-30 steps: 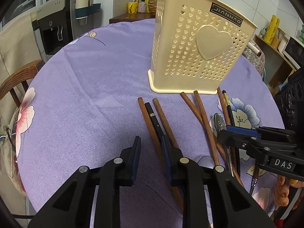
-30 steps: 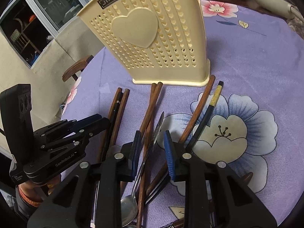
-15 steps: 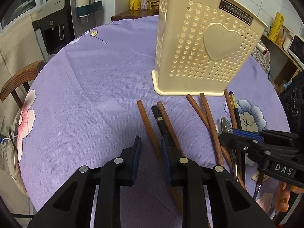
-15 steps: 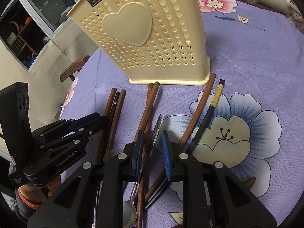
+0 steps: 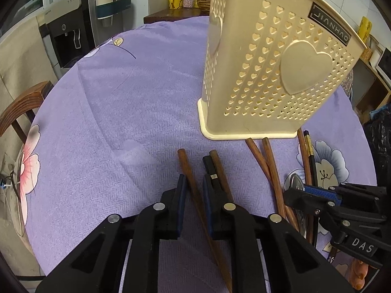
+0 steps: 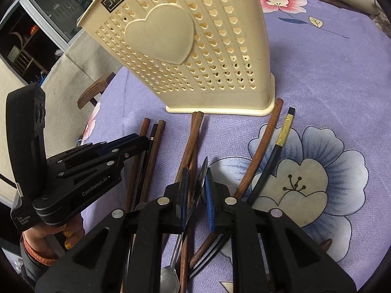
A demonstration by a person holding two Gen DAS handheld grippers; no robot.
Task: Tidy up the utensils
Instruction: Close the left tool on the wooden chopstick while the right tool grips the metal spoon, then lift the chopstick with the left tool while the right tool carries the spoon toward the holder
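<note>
A cream perforated utensil holder (image 5: 268, 73) (image 6: 195, 48) stands upright on the purple flowered tablecloth (image 5: 122, 122). Loose utensils lie in front of it. My left gripper (image 5: 194, 179) is low over the cloth, its jaws closing with a brown chopstick (image 5: 183, 157) slanting between the pads and touching both. My right gripper (image 6: 196, 173) is closing on the handle of a metal spoon (image 6: 168, 277), which runs diagonally between its pads. Each gripper shows in the other's view: the left gripper (image 6: 139, 144) at the left, the right gripper (image 5: 295, 195) at the right.
A black chopstick (image 5: 210, 166) and another brown one lie just right of the left jaws. A crossed brown pair (image 5: 266, 156) and a black gold-banded chopstick (image 6: 283, 136) lie near the holder's base. A wooden chair (image 5: 22, 107) and water dispenser (image 5: 68, 31) stand beyond the table's left edge.
The left gripper slid forward and right, so the brown chopstick now lies between its narrowed jaws. The right jaws narrowed onto the spoon handle; the holder looms closer in both views.
</note>
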